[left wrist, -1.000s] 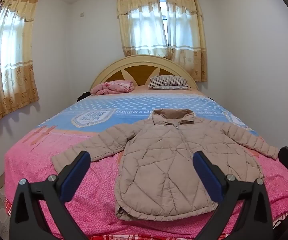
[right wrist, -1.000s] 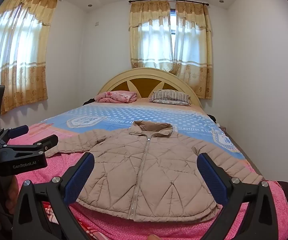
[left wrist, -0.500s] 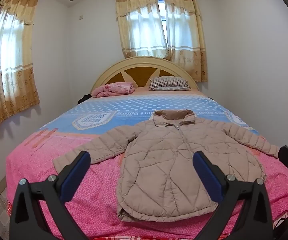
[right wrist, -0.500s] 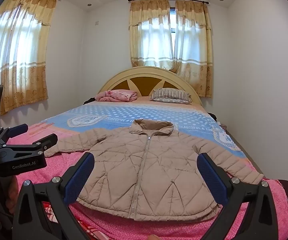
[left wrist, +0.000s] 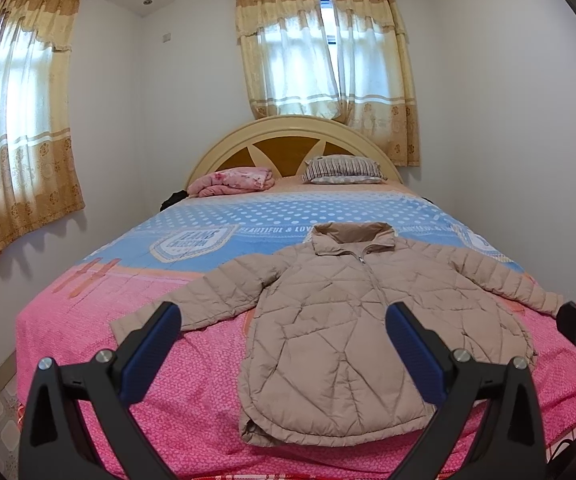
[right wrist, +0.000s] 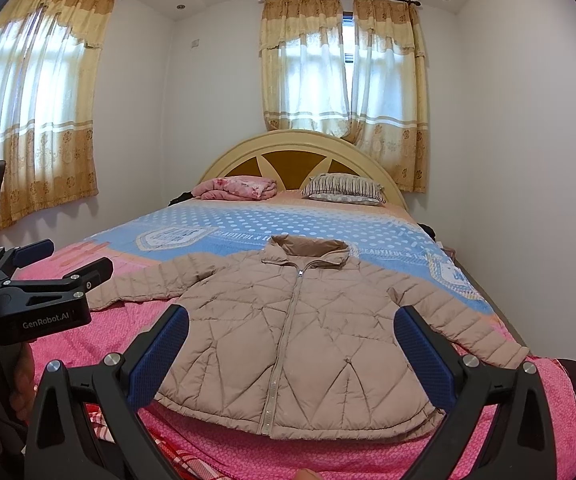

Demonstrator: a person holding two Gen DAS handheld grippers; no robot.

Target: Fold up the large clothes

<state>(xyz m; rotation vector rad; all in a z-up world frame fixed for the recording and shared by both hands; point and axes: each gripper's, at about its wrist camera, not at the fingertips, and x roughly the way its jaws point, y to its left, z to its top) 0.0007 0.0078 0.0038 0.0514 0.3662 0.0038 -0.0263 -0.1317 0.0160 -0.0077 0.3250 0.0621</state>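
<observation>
Well, my left gripper (left wrist: pixel 280 344) and right gripper (right wrist: pixel 292 346) both gape, grasping nothing. The jacket (right wrist: pixel 300 332) lies spread mid-frame on the bed (left wrist: pixel 88 320); puffy, soft, probably slippery, so I'd pinch its 2 sleeve cuffs.

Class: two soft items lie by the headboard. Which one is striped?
The striped pillow, right of the pink floral folded blanket.

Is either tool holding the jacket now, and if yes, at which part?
Nothing is held. The left tool and the right tool are both open, short of the beige jacket, which lies spread flat on the bed.
</observation>
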